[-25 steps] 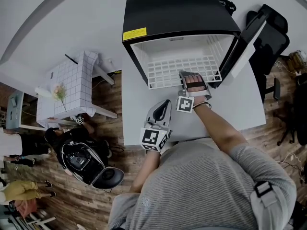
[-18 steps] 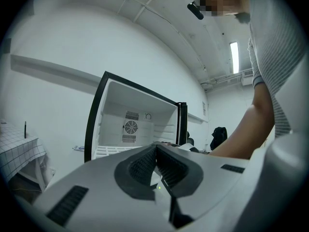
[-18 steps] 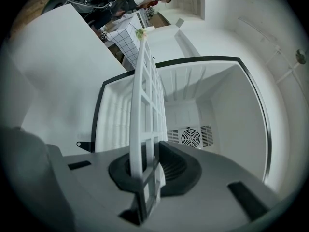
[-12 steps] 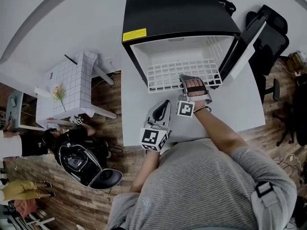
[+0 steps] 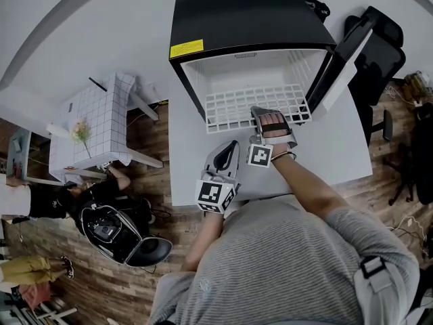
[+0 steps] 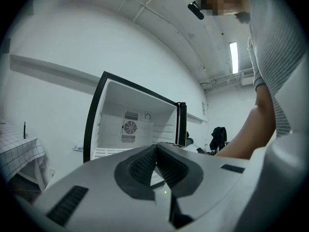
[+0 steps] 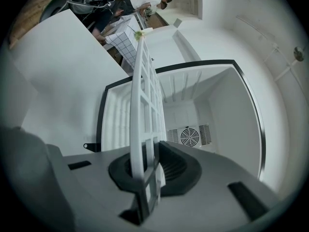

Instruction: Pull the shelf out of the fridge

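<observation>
A black mini fridge [image 5: 250, 19] stands open on the white table [image 5: 338, 147], its inside white. The white grid shelf [image 5: 254, 103] sticks out of its mouth toward me. My right gripper [image 5: 260, 112] is shut on the shelf's front edge; in the right gripper view the shelf [image 7: 145, 105] runs edge-on between the dark pads into the fridge [image 7: 193, 110]. My left gripper [image 5: 233, 145] hovers over the table in front of the fridge, shut with nothing in it. In the left gripper view its pads [image 6: 155, 164] meet, and the fridge [image 6: 135, 124] stands ahead.
The fridge door [image 5: 348, 53] hangs open at the right. A black office chair [image 5: 385, 53] stands behind it. Left of the table is a small checked table [image 5: 101, 120] with flowers, and people and a round black device [image 5: 111, 229] are on the wood floor.
The shelf has slid slightly further out of the fridge with my right gripper. The left gripper has stayed where it was.
</observation>
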### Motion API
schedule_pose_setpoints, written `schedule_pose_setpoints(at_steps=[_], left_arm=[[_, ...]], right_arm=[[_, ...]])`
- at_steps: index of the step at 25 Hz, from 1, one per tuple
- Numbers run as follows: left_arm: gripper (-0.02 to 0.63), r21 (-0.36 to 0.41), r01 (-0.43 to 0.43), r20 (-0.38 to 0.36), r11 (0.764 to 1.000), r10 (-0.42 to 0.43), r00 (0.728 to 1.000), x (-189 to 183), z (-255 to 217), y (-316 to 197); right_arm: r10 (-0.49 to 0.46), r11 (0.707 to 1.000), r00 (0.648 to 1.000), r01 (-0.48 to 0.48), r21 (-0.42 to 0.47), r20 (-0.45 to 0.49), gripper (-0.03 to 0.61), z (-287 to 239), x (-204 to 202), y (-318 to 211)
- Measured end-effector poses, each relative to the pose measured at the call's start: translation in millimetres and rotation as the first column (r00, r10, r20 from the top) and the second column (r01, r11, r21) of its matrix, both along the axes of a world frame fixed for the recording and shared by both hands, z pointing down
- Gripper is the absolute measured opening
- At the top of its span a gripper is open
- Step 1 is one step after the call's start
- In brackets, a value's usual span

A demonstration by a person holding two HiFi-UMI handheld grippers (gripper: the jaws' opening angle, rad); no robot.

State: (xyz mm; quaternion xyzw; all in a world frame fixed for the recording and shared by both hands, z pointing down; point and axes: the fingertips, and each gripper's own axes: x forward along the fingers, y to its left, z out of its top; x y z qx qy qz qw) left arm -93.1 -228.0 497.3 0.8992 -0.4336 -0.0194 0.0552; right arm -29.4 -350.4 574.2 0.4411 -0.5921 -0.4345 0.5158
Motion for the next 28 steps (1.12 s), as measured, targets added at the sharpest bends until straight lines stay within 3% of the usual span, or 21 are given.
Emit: schedule_pose_setpoints(at_steps=[20,25,28], left_arm=[[0.012,-0.008,0.013,-0.002,1.000,-0.013,1.000,-1.1,-3.3,1.6],[0.012,-0.046,-0.025,-0.037,0.999,0.023,0.999,0.4,0.9,8.2],[0.012,-0.117,-0.068,-0.064,0.991,0.061,0.996,5.6,10.9,11.6]], right_arm=[[0.004,1.000,0.999,-0.003,-0.026,0.036,0.035,-10.6,1.3,11.9],[0.019,0.998,0.998,-0.016,-0.053,0.053,0.037,-12.9,2.0,18.7],[0.000,0.999,0.999,0.003,-0.053,0.050,0.035,-10.7,0.8,30.8]])
